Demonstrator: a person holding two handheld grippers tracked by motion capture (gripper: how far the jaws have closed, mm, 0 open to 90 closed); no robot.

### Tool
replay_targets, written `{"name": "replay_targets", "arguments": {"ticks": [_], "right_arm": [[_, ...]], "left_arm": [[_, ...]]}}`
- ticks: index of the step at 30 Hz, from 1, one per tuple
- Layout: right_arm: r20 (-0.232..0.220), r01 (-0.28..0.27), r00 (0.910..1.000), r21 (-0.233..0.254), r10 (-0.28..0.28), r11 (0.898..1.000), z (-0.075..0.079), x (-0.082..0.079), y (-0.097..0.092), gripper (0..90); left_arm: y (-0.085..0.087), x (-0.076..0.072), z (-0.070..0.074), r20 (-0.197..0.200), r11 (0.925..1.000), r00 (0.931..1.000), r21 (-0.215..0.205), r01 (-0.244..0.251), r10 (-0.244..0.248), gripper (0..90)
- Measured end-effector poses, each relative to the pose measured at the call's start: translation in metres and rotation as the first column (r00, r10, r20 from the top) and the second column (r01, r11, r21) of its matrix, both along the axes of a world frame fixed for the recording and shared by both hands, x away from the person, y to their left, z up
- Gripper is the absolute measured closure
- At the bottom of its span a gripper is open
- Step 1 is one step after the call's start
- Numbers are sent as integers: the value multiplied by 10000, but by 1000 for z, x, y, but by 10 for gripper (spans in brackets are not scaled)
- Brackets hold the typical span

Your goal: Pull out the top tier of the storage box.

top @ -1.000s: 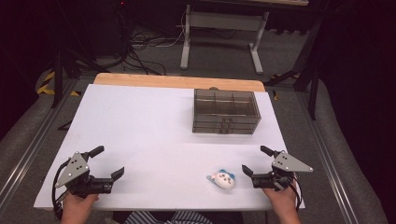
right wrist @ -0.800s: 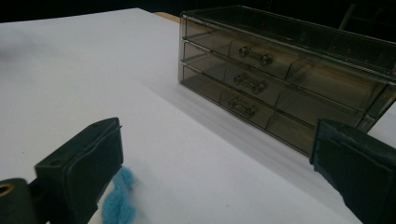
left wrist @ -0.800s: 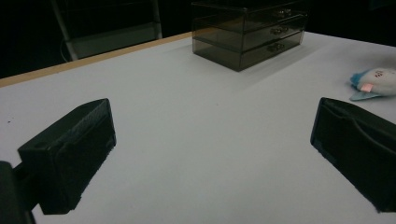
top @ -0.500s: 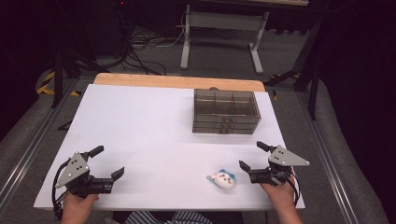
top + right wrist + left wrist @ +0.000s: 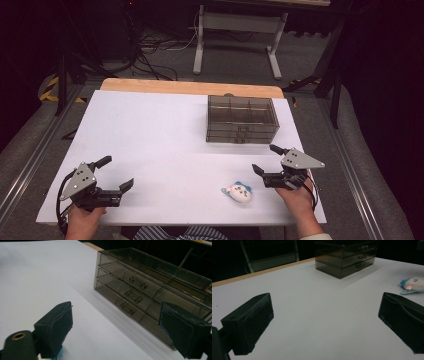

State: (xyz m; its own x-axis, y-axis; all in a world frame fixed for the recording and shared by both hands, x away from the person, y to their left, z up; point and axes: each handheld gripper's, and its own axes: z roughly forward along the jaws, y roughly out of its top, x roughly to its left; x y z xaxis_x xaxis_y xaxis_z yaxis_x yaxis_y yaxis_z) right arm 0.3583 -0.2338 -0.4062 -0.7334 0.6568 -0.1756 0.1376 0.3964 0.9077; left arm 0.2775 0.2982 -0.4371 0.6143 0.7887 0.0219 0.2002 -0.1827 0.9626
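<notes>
A smoky see-through drawer box (image 5: 242, 119) with three drawers stands at the back right of the white table (image 5: 160, 135). Its drawer fronts (image 5: 132, 293) face my right gripper (image 5: 265, 158), which hovers open just in front of it. The right jaws have just been closing a little, with nothing between them (image 5: 117, 327). A small white and blue plush toy (image 5: 238, 192) lies near the front edge, left of my right hand. My left gripper (image 5: 116, 172) rests open at the front left with only bare table between its jaws (image 5: 324, 322). The left gripper view takes in the drawer box (image 5: 345, 257) and the plush toy (image 5: 413, 285) farther off.
A wooden strip (image 5: 190, 87) runs along the table's far edge. Beyond it a metal stand (image 5: 235, 30) and cables (image 5: 155, 42) sit on the dark floor. Grey rails (image 5: 350, 165) flank the table on both sides.
My right gripper has lifted and moved a little forward and left, toward the drawer box, past the plush toy. Its jaws stand slightly narrower. The left gripper has stayed put.
</notes>
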Motion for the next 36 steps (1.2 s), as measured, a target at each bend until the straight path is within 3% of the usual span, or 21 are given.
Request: {"name": "replay_targets", "arguments": {"ticks": [3,9,15,20,27,36], "right_arm": [[-80,20,10000,-8,-20,10000,-1,3,2,138],[207,89,9998,-371,-81,9993,0,5,4,175],[1040,477,9940,-1449,-328,9883,2,3,10,252],[1891,925,9807,-2251,-496,9699,4,2,17,294],[3035,1462,9520,-3394,-390,9292,9,1,28,330],[3986,1953,9171,-4243,-113,8842,12,2,38,352]], "left_arm": [[0,0,0,-13,10000,10000,-15,25,-25,8],[0,0,0,-1,10000,10000,17,49,-49,8],[0,0,0,-13,10000,10000,-33,42,-42,8],[0,0,0,3,10000,10000,37,36,-36,8],[0,0,0,19,10000,10000,19,49,-49,8],[1,0,0,-14,10000,10000,15,46,-46,8]]}}
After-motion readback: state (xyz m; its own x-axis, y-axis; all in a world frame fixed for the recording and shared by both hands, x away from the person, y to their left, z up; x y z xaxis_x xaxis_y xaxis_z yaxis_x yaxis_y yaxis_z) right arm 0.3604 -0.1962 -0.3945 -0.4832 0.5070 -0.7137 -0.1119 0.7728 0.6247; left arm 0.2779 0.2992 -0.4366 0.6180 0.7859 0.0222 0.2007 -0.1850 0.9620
